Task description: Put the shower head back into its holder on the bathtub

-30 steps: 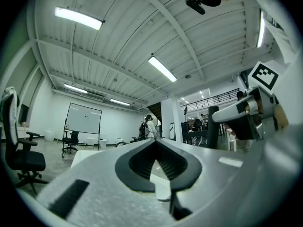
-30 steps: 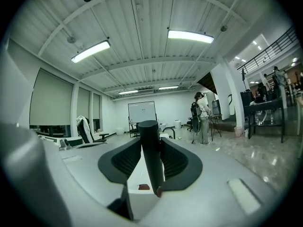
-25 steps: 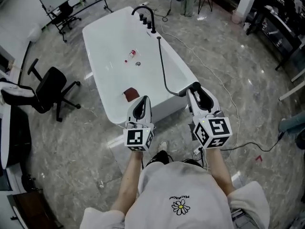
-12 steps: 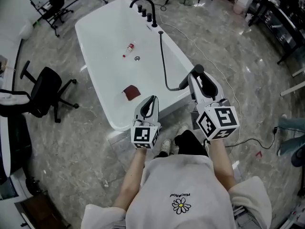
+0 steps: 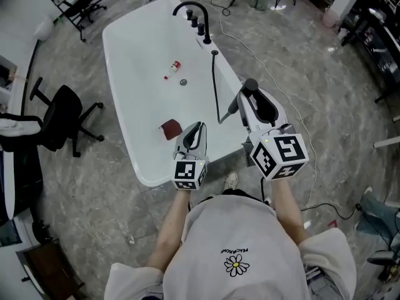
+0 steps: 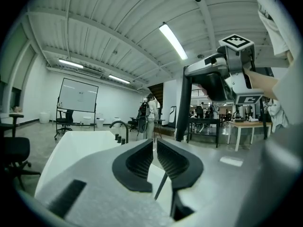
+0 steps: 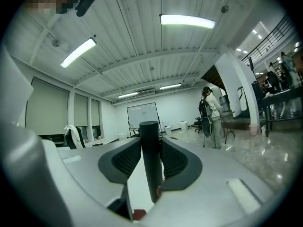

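My right gripper (image 5: 248, 99) is shut on the black shower head (image 5: 249, 86), whose handle stands upright between the jaws (image 7: 150, 160). Its black hose (image 5: 216, 86) loops down along the right rim of the white bathtub (image 5: 140, 49) and runs to the black fittings (image 5: 207, 40) beside the faucet (image 5: 192, 8) at the far end. My left gripper (image 5: 194, 132) hovers over the tub's near rim. Its jaws are opening, a narrow gap with nothing in it (image 6: 154, 143). In the left gripper view the shower head (image 6: 182, 108) and the right gripper (image 6: 222, 79) hang to the right.
Inside the tub lie a red-brown cloth (image 5: 170, 128), a small bottle (image 5: 173, 67) and the drain (image 5: 183, 82). A black office chair (image 5: 59, 117) stands left of the tub. Cables trail over the marble floor (image 5: 294, 136) on the right. A person (image 7: 211, 115) stands far off.
Both grippers have moved forward toward the tub's faucet end. The right one carried the shower head up along the right rim, and the left one now sits over the near rim.
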### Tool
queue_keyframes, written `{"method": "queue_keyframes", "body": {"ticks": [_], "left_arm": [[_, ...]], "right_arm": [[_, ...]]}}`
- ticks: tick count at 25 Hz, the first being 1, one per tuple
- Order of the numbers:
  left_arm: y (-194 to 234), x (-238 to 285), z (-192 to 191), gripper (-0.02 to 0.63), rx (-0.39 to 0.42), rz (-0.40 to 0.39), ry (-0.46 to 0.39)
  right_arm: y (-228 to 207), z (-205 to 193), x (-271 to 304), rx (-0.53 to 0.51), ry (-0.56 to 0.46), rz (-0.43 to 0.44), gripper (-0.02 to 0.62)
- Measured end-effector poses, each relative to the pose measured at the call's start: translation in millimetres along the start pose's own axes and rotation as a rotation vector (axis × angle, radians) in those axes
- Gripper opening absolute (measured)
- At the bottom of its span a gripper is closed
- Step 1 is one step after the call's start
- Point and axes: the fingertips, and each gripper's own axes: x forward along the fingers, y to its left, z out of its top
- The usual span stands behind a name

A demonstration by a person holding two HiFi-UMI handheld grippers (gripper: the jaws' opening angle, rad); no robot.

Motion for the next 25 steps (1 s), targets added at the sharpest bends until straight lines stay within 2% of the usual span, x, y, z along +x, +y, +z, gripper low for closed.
{"method": "queue_keyframes", "body": {"ticks": [4,9,12,15,18,22,25], "left_arm": [[-0.4,35.4,0.4,0.021,0.011,0.013,0.025],[10.0,70.5,-7.7,0.023,0.026,-0.003,0.04],[10.8,94.0,-10.4,0.029,0.043,-0.035,0.015],[3.7,122.3,-20.0,0.07,0.022,-0.097,0.012],[6.2,150.4,-47.2,0.105,-0.002,-0.127,0.076],[24.8,184.5,-89.6,0.114,0.025,-0.085,0.19],[42.0,203.0,-128.9,0.114,-0.01,-0.052,0.281]], "right_arm": [[-21.4,7.0,26.2,-0.006,0.008,0.06,0.132],[-44.7,5.5,60.9,0.01,0.002,0.069,0.132],[-54.3,13.9,82.9,0.021,-0.012,0.069,0.132],[-61.6,34.3,98.2,0.009,-0.039,0.057,0.13],[-59.6,57.4,115.9,-0.001,-0.065,0.08,0.131],[-55.8,74.7,141.1,0.068,-0.09,0.134,0.132],[-51.5,75.3,151.2,0.113,-0.085,0.151,0.132]]}}
